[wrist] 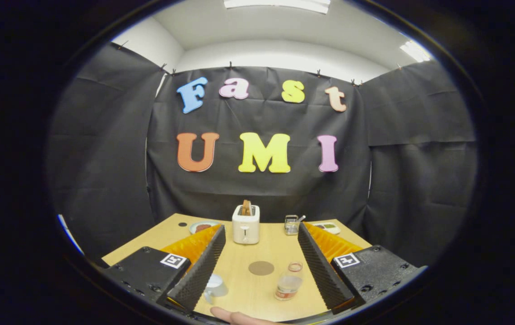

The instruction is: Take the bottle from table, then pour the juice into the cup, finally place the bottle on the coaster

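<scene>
My gripper [262,234] hangs open above the wooden table [239,280], its fingers spread wide with nothing between them. Below and between the fingers stands a small clear bottle [289,282] with an open mouth and a band at its base, close to the right finger. A clear cup [215,287] sits by the left finger, partly hidden behind it. A round brown coaster [261,268] lies flat on the table between the cup and the bottle, slightly farther off.
A white toaster [246,224] with toast stands beyond the coaster. A small wire rack [291,224], a plate [201,227] and a tray [328,227] sit near the table's far edge. A person's finger [234,316] shows at the near edge.
</scene>
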